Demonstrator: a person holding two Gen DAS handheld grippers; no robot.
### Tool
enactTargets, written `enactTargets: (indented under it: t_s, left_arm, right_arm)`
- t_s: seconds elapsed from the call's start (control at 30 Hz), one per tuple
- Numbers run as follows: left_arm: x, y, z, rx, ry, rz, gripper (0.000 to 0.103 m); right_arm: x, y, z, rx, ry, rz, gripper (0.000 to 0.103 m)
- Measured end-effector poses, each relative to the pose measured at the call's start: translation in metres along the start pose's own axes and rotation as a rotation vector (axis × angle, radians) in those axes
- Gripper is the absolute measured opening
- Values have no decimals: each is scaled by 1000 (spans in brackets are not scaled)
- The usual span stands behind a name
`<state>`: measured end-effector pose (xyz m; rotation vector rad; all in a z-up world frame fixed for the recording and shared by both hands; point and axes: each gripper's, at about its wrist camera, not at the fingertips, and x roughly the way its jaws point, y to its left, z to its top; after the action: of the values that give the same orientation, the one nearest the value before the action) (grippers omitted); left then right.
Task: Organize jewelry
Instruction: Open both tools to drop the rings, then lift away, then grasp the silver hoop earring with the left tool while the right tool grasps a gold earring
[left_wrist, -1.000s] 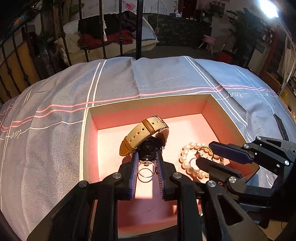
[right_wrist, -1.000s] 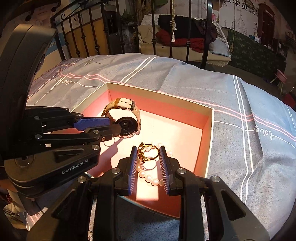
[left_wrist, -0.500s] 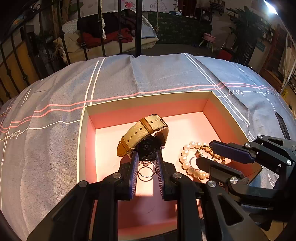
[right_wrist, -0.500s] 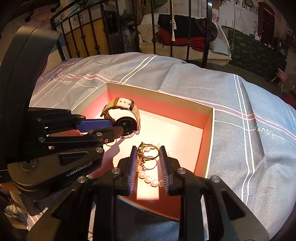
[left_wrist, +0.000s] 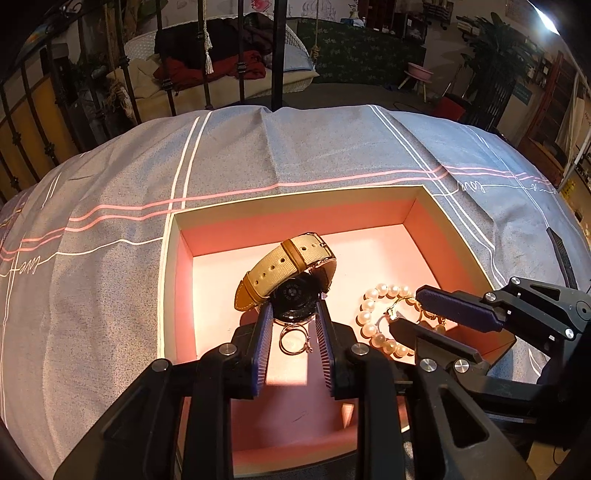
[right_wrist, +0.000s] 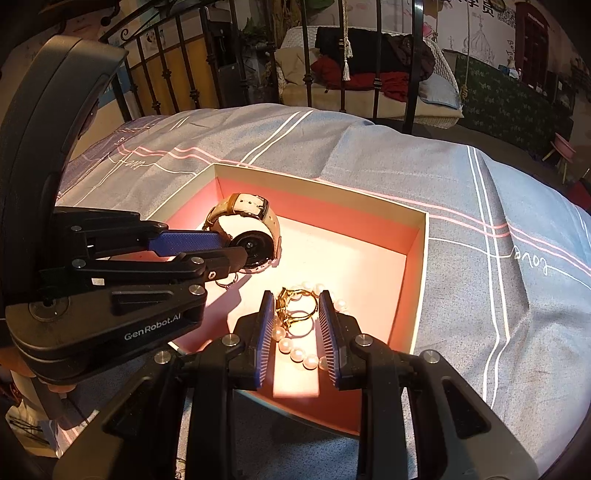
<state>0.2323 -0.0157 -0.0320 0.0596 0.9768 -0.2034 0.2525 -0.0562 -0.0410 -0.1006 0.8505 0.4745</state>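
The left tool (left_wrist: 293, 325) stands open around a thin silver ring (left_wrist: 292, 340), nearest the pink-lined cardboard box's (left_wrist: 295, 206) front edge. The right tool (right_wrist: 297, 314), also open, straddles gold rings (right_wrist: 295, 306) on a white pearl bracelet (right_wrist: 295, 350); a beige-strapped black watch (left_wrist: 291, 273) lies farther back.

A bedroom: striped bedsheet (left_wrist: 295, 155), iron bed frame (right_wrist: 373, 70), heaped clothes (left_wrist: 221, 55).
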Motion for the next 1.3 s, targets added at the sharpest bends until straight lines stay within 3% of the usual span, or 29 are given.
enactTargets:
  t_s: [0.07, 0.23, 0.43, 0.53, 0.77, 0.9, 1.17, 1.3]
  left_arm:
    - [-6, 0, 0, -7, -14, -1, 49]
    - [-31, 5, -3, -43, -68, -13, 55]
    - [-88, 10, -26, -67, -208, -17, 64]
    - [-102, 9, -53, -59, -228, -15, 65]
    - [-88, -10, -121, -36, -151, -48, 65]
    - [-86, -24, -143, -2, -120, -92, 65]
    - [-82, -56, -145, 91, -105, -194, 66]
    - [-67, -70, -139, 133, -80, -208, 67]
  right_arm:
    - [-3, 1, -1, -5, -9, -10, 35]
    - [-22, 5, -8, -15, -57, -35, 55]
    - [-73, 7, -36, -4, -169, -84, 63]
    - [-94, -1, -62, 51, -209, -92, 64]
    - [-96, -3, -120, 114, -141, -40, 64]
    - [-94, 8, -141, 103, -122, -31, 64]
    - [-101, 13, -153, 48, -115, -117, 64]
    - [-101, 12, -159, 30, -113, -155, 62]
